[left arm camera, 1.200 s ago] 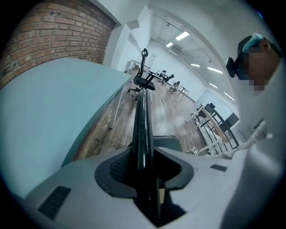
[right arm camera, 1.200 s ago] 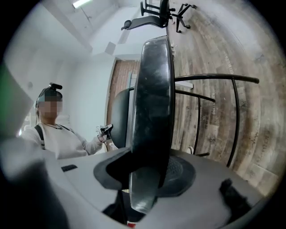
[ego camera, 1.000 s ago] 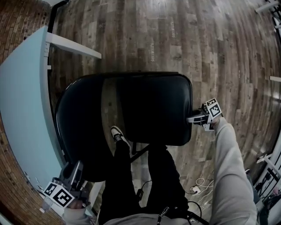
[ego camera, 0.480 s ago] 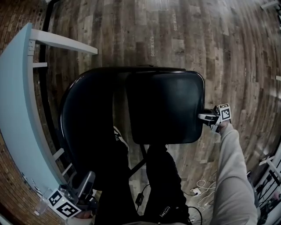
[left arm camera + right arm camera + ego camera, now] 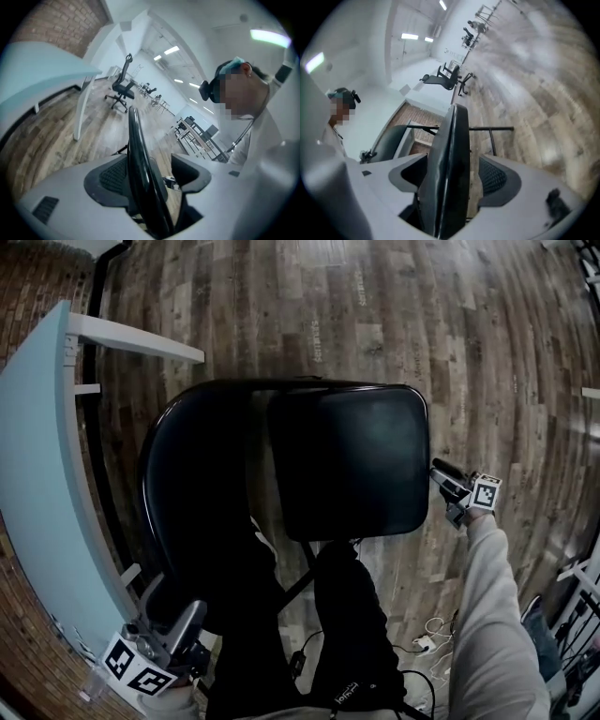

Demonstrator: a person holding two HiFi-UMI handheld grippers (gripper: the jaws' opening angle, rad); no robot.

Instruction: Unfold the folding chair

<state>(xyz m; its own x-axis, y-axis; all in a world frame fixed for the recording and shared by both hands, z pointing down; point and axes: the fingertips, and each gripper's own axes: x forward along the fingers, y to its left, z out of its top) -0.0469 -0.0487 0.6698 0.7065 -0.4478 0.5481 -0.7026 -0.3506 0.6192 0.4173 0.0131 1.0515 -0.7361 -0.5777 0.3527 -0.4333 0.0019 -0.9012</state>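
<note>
The black folding chair stands below me with its seat (image 5: 352, 460) spread out flat and its rounded backrest (image 5: 192, 493) to the left. My left gripper (image 5: 169, 607) is at the backrest's near edge. In the left gripper view that thin black edge (image 5: 139, 164) runs between the jaws of the left gripper (image 5: 150, 180), which are opening; it lies close to the left pad, with a gap at the right pad. My right gripper (image 5: 441, 476) is at the seat's right edge. The seat edge (image 5: 449, 154) sits between the opening jaws of the right gripper (image 5: 454, 183), clear of the right pad.
A light blue table (image 5: 37, 456) with white legs (image 5: 131, 334) curves along the left, close to the backrest. The person's dark-trousered legs (image 5: 347, 634) stand under the seat. Cables and a plug (image 5: 422, 638) lie on the wooden floor. An office chair (image 5: 121, 86) stands far off.
The seat has swung out to the right. The right gripper moved right and down the picture with it, and its jaws spread. The left gripper shifted slightly right and its jaws widened.
</note>
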